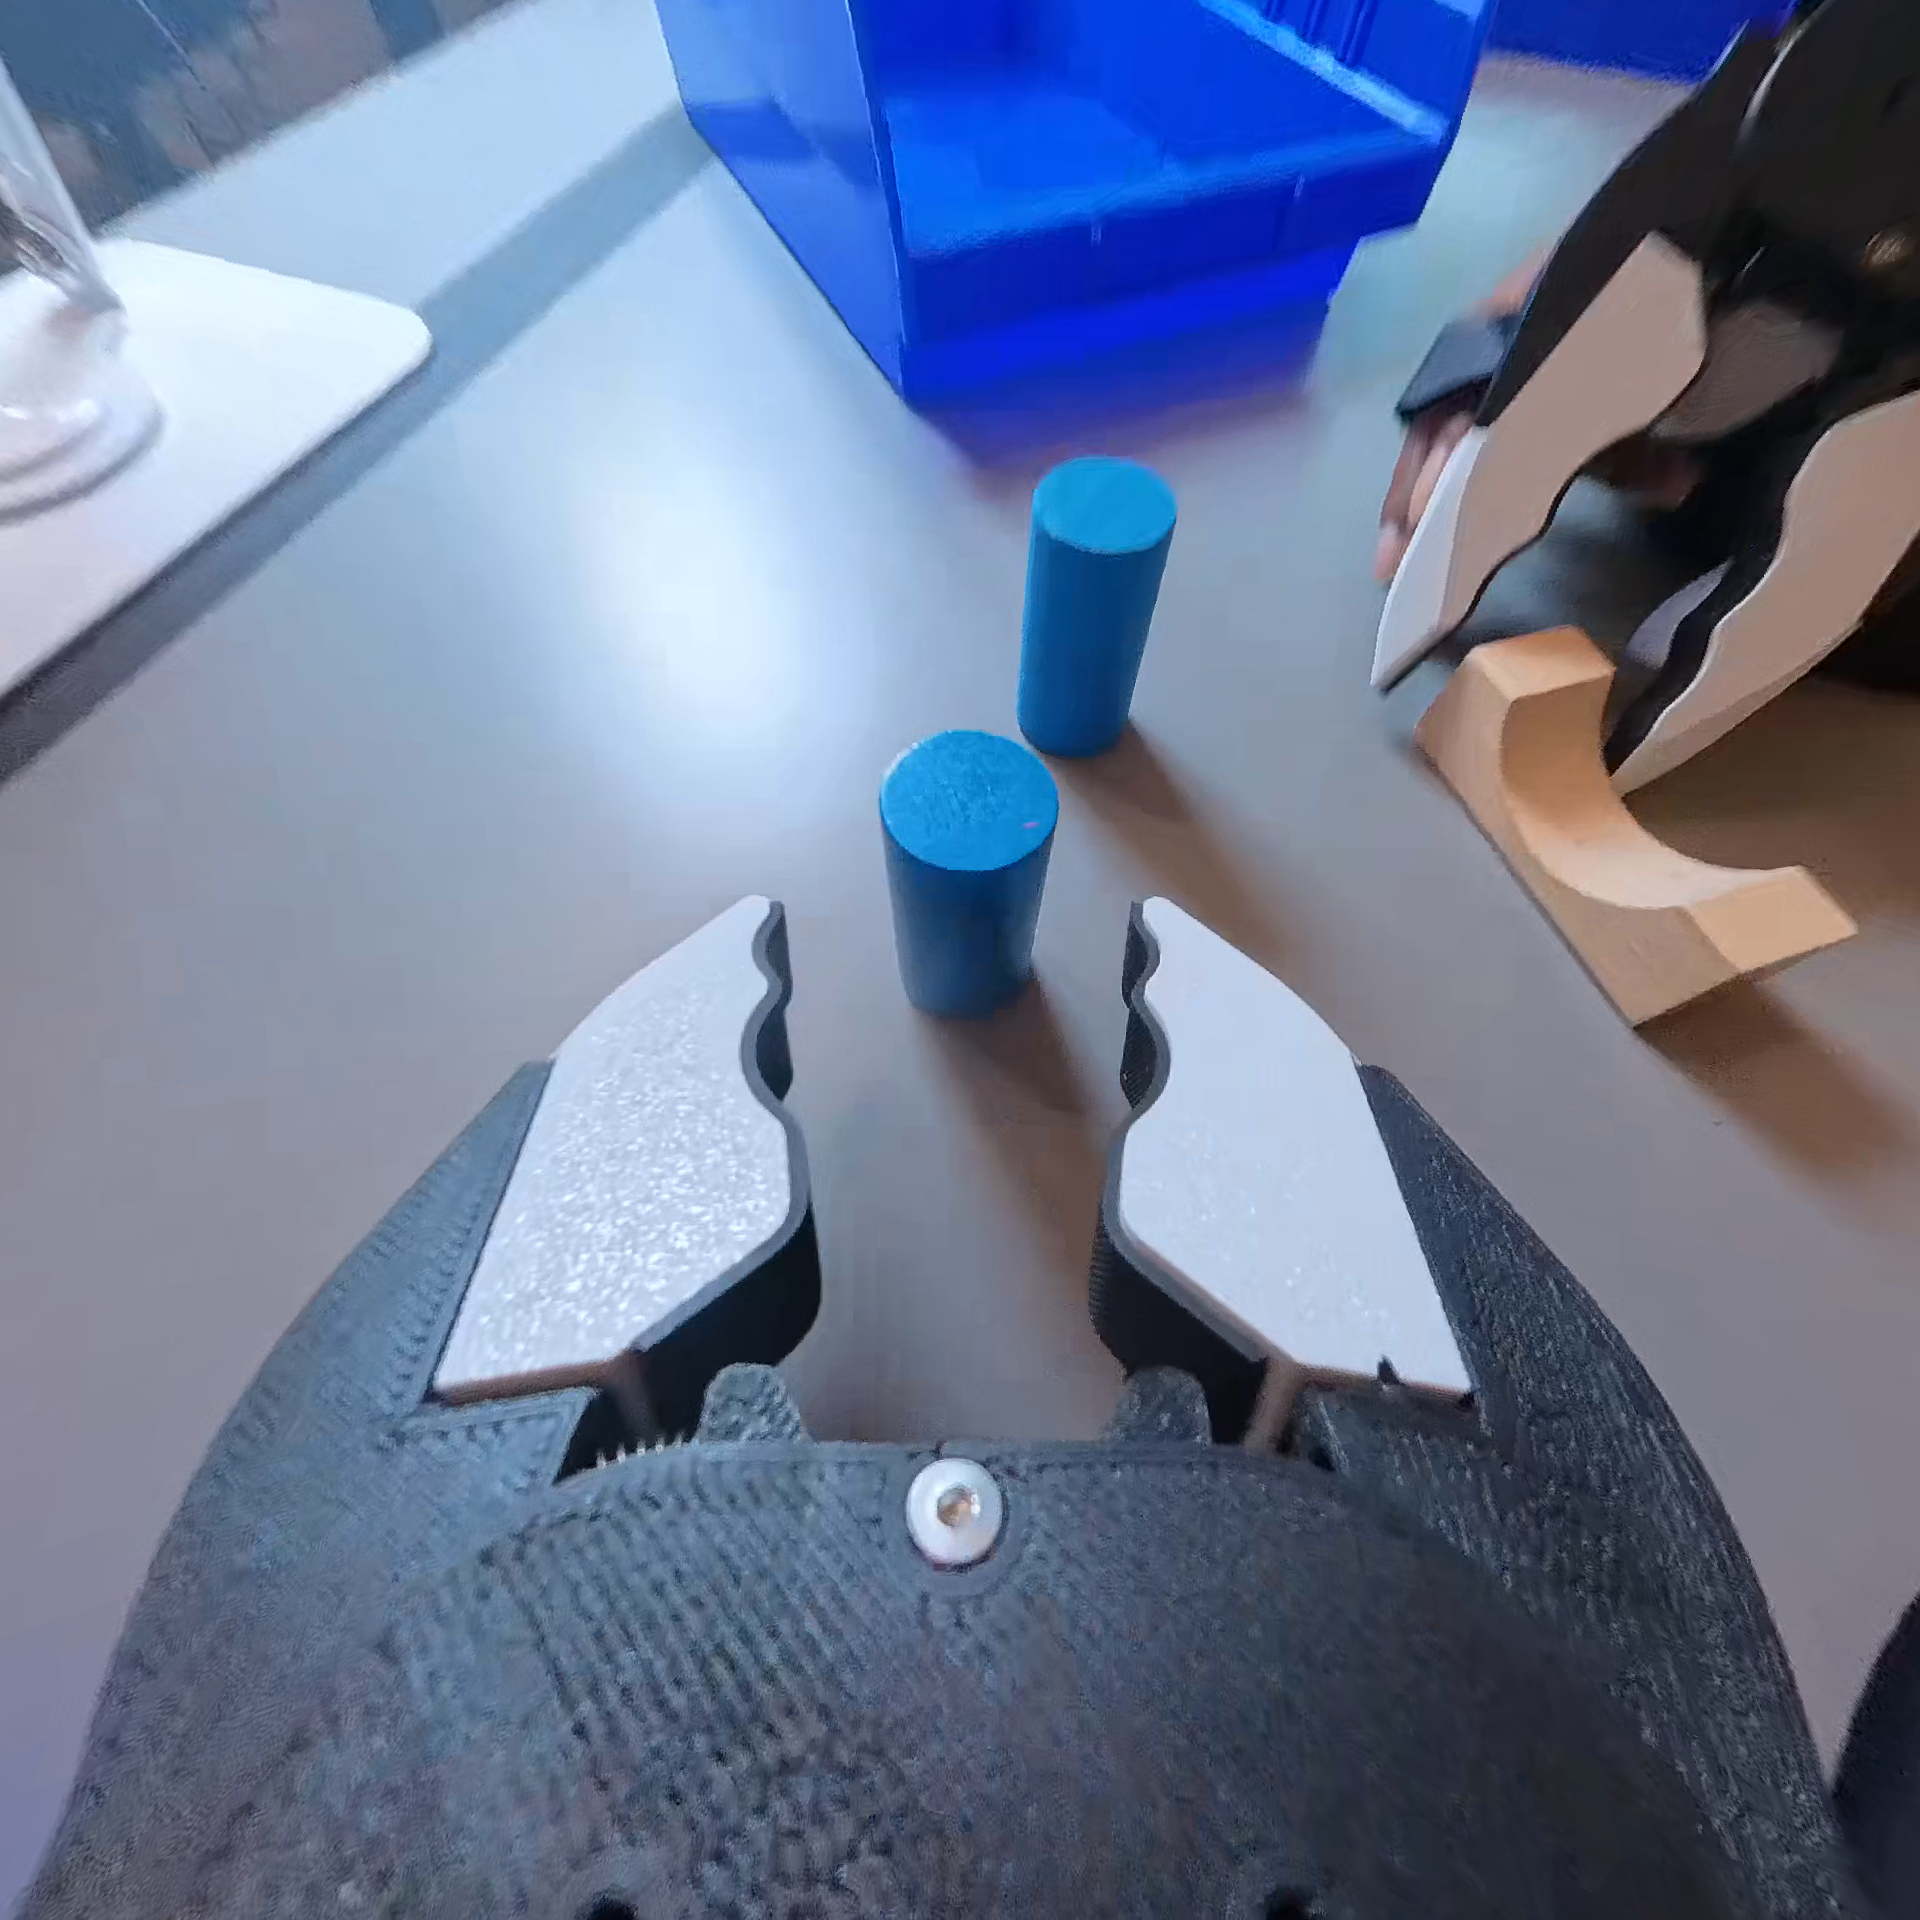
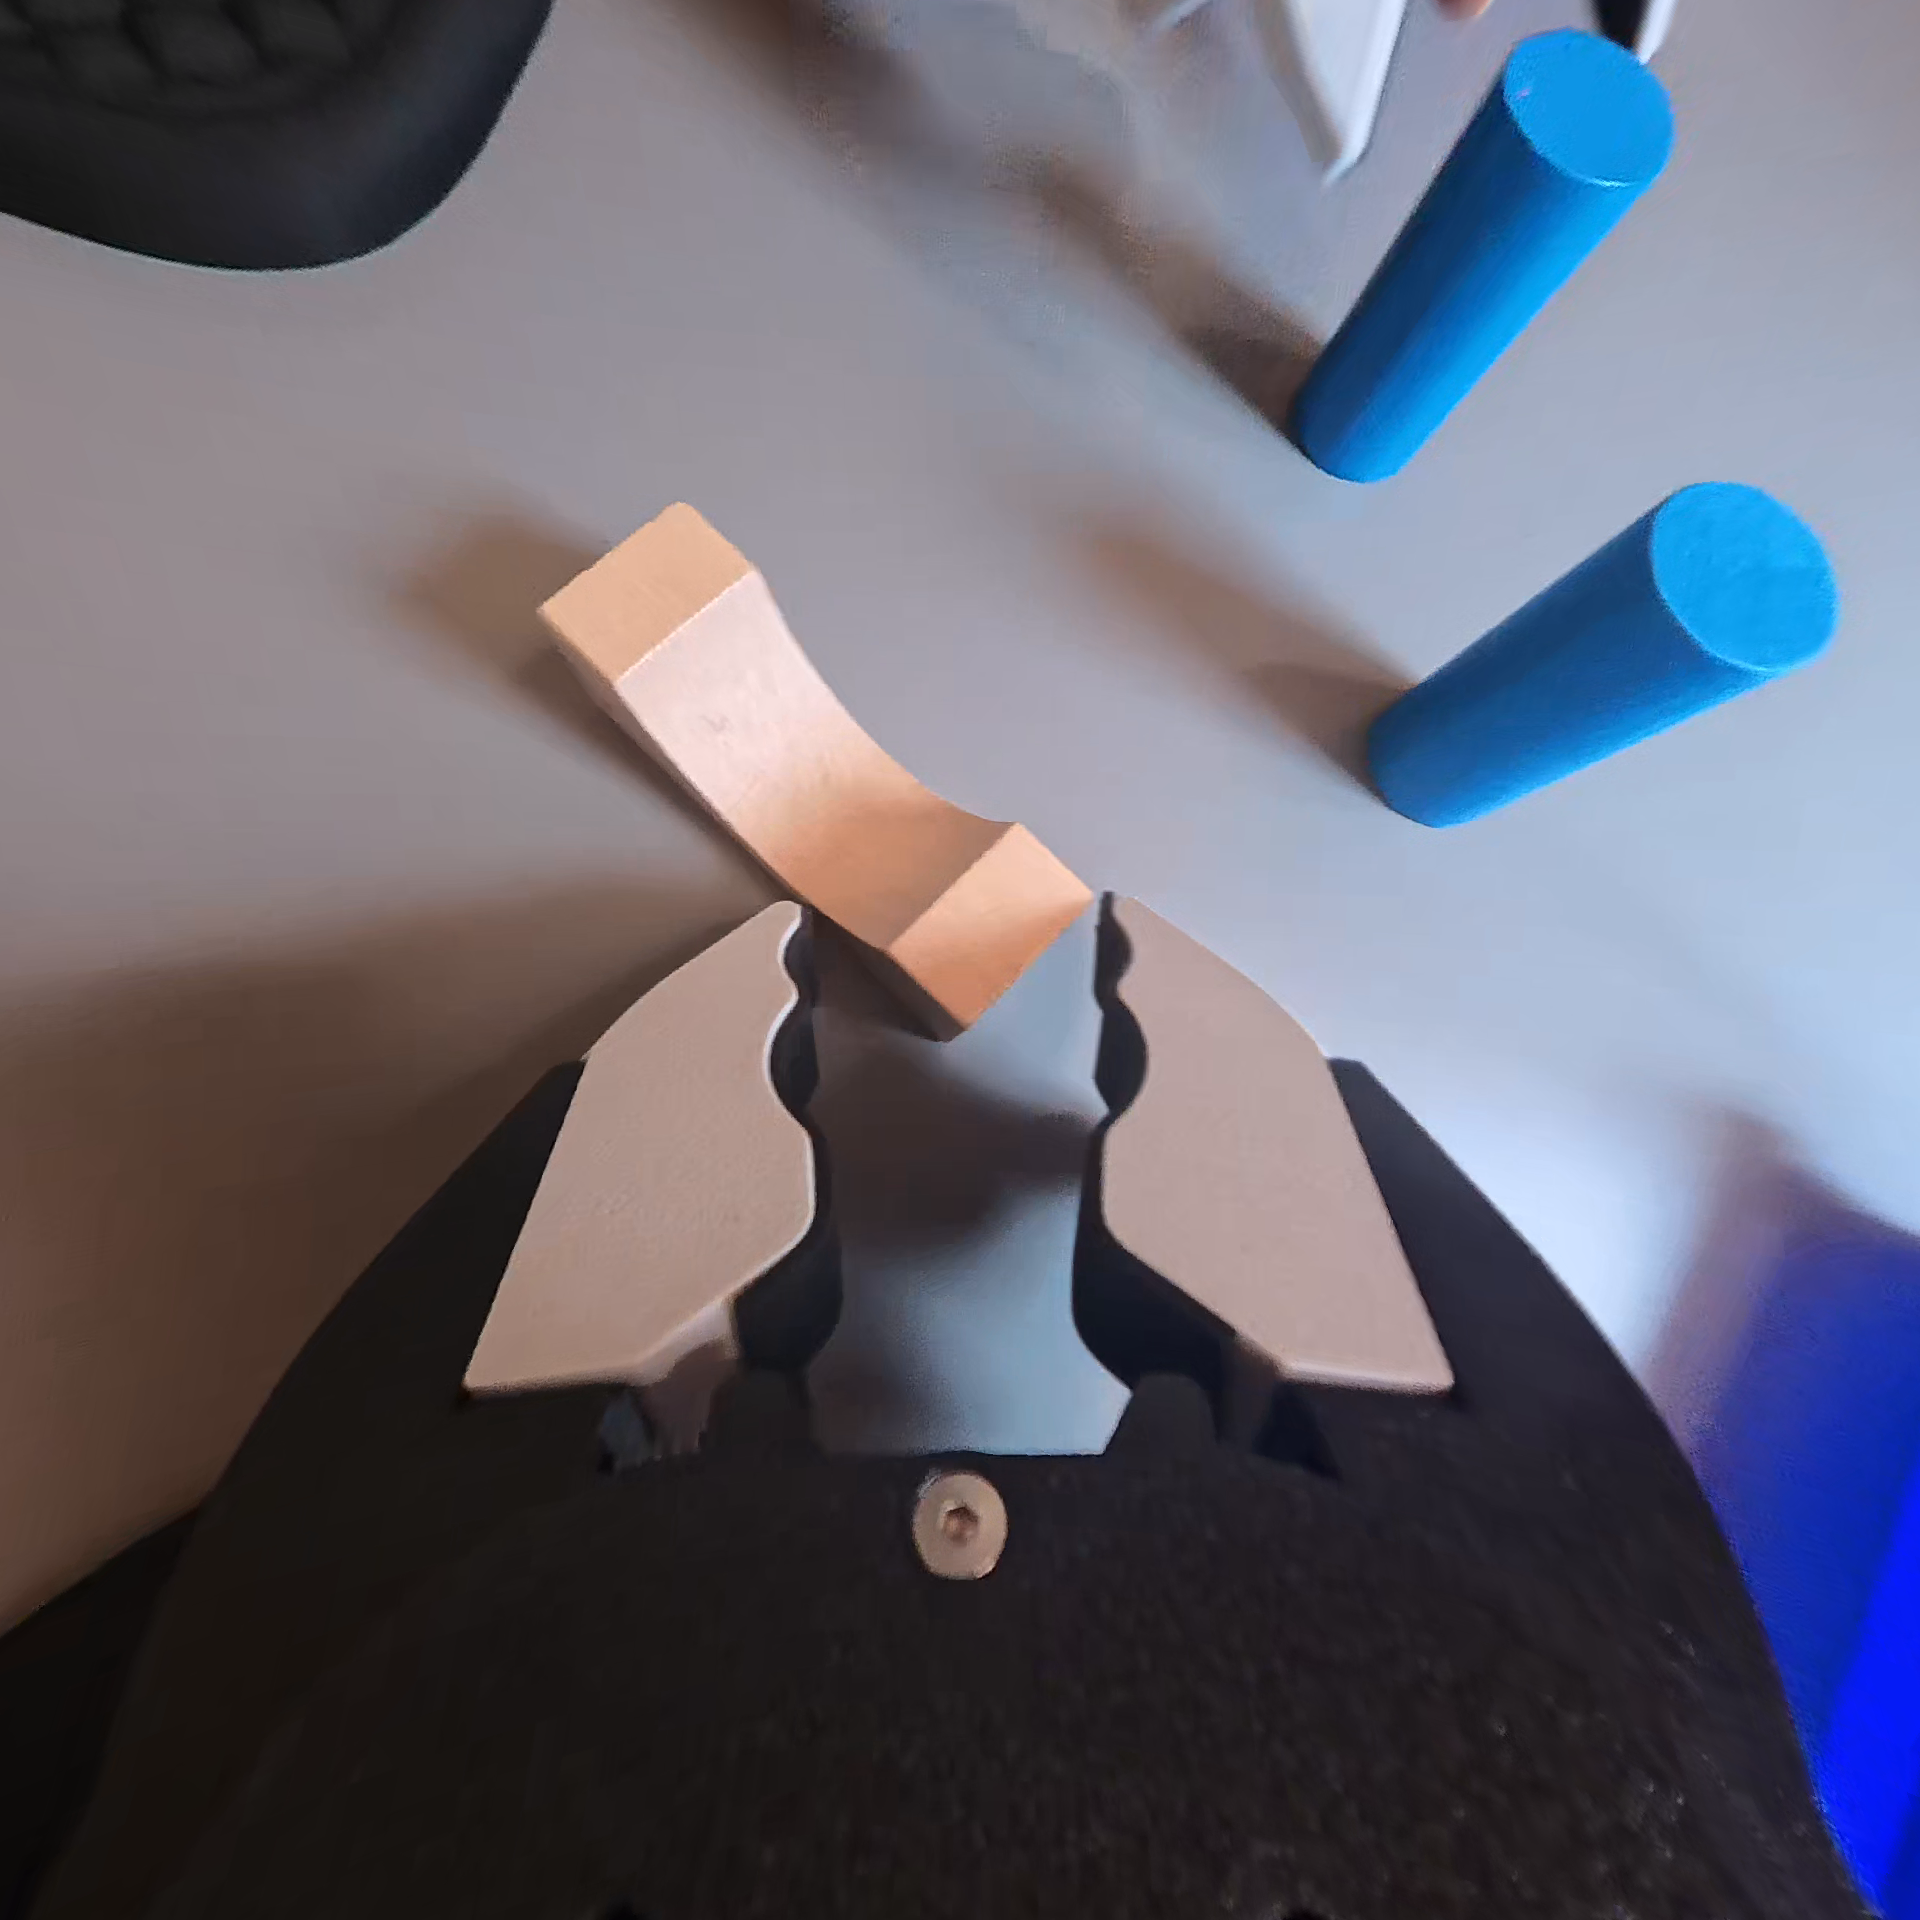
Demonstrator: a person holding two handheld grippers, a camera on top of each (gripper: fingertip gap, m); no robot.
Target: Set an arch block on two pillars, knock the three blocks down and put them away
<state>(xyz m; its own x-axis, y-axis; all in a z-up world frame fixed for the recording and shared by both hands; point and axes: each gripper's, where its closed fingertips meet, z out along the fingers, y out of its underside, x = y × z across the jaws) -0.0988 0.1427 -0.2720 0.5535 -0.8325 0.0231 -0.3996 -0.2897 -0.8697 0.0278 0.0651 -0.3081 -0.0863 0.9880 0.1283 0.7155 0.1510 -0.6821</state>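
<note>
Two blue cylinder pillars upright on the grey-brown tabletop [image 1: 436, 831], long axes vertical, flat round ends up. Near pillar [image 1: 966, 878] just ahead of the left gripper [image 1: 956, 935], in line with the gap between the fingertips but not between them. Far pillar [image 1: 1093, 608] a little beyond and to the right, apart from the first, with a bare strip of table between the two. Left gripper's jaws spread wide, nothing in them, hovering low over the table.

Natural-wood arch block [image 1: 1590, 821] lying on the table to the right of the pillars, well apart from them, not on top. Resting on its long straight edge with the curved hollow facing up and both feet pointing upward. Long axis running diagonally: in the right wrist view, from the far left down to the near end at the fingertips.

Right gripper [image 2: 951, 914] tilted down onto the arch block's near end [image 2: 982, 940], one fingertip on each side of that foot. Jaws parted, close to the wood; firm contact cannot be told.

Blue plastic storage bin [image 1: 1091, 208] behind the pillars. White flat base [image 1: 208, 343] with a clear glass vessel [image 1: 52, 312] at far left. No readable writing or brand on blocks, bin or grippers.
</note>
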